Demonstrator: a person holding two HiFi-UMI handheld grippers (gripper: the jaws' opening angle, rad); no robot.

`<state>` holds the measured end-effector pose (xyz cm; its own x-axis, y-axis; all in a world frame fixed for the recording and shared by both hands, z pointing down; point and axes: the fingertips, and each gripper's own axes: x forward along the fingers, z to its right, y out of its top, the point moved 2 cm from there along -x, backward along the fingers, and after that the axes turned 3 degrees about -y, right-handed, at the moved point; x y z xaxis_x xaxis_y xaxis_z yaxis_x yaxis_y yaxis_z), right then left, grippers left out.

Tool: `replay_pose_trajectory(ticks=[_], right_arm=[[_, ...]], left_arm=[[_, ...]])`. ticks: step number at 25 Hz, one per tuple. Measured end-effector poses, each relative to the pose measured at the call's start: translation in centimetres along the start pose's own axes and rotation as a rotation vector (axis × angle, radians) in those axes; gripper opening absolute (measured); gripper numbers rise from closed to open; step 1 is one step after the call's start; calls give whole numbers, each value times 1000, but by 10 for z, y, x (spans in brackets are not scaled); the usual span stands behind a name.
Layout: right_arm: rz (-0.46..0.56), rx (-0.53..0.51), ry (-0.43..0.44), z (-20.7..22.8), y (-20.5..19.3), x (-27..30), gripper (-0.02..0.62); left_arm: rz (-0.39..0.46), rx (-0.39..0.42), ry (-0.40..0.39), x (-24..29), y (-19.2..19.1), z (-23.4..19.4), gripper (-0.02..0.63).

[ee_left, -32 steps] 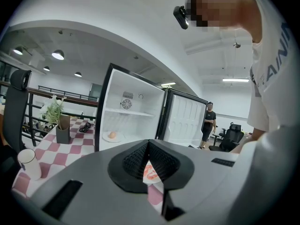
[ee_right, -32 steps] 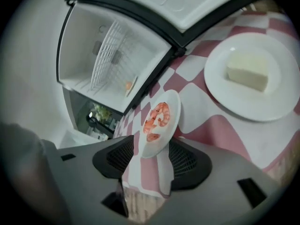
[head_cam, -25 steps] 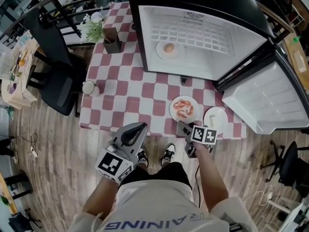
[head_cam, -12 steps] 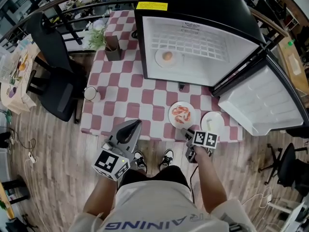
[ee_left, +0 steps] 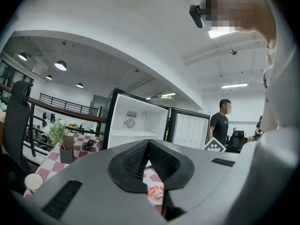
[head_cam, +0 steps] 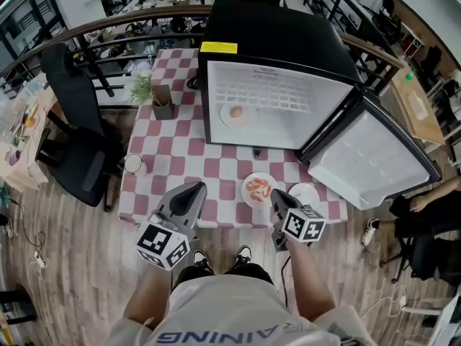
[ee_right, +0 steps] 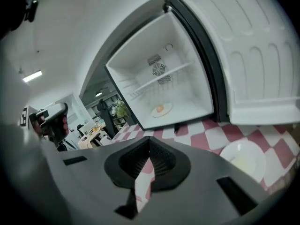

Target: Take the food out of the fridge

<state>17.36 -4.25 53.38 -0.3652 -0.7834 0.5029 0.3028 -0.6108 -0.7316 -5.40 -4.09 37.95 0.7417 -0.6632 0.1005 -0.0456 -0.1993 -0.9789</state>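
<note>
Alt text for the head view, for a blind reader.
An open fridge on a checkered table holds one plate of food. A plate of pink food and a white plate sit in front, near the left gripper and right gripper, both shut and empty.

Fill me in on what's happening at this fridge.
A person stands at the near edge of the checkered table with a gripper in each hand. The left gripper and right gripper are both shut and empty, held short of the food. The mini fridge stands open, and one plate with a round brownish item is inside it. A plate of reddish food and a white plate sit on the table in front of the fridge.
</note>
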Motion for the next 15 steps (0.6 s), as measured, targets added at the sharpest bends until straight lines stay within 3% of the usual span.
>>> replay_pose_trajectory(ticks=[8, 15], right_arm=[[259, -266, 75, -81, 75, -43, 20], [412, -274, 128, -118, 119, -78, 20]], left_arm=[[56, 49, -23, -5, 29, 4, 6], [141, 113, 3, -19, 53, 3, 6]])
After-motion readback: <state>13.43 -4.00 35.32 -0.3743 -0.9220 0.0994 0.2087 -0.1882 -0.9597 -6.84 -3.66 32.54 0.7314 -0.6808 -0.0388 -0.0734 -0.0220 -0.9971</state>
